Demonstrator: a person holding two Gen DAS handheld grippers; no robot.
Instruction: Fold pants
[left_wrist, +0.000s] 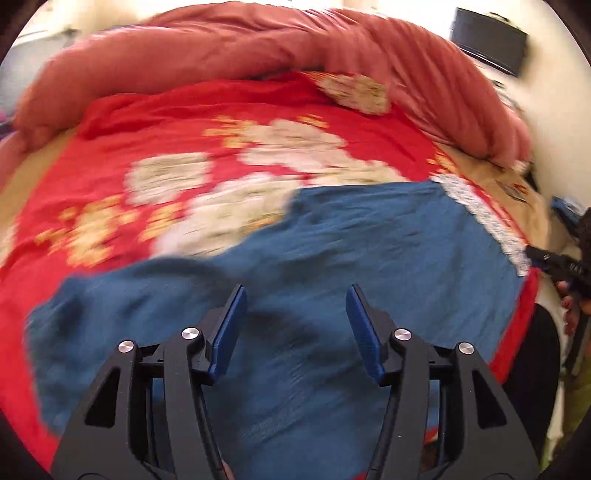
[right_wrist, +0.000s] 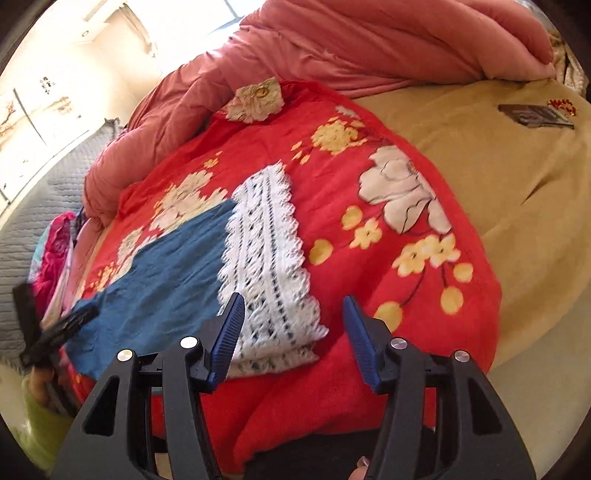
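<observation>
Blue pants (left_wrist: 332, 258) with a white lace hem (left_wrist: 484, 221) lie flat on a red floral blanket (left_wrist: 184, 147). My left gripper (left_wrist: 295, 325) is open and empty just above the blue cloth near its left part. In the right wrist view the pants (right_wrist: 166, 266) stretch to the left and the lace hem (right_wrist: 269, 266) lies ahead. My right gripper (right_wrist: 293, 332) is open and empty over the near end of the lace. The right gripper also shows at the right edge of the left wrist view (left_wrist: 554, 262), and the left gripper at the left of the right wrist view (right_wrist: 59, 332).
A rolled pink duvet (left_wrist: 258, 48) runs along the far side of the bed. A tan sheet (right_wrist: 498, 166) lies right of the red blanket (right_wrist: 369, 240), with a small dark packet (right_wrist: 535, 116) on it. Bright clothes (right_wrist: 51, 254) are piled at the left. A dark screen (left_wrist: 487, 40) hangs on the wall.
</observation>
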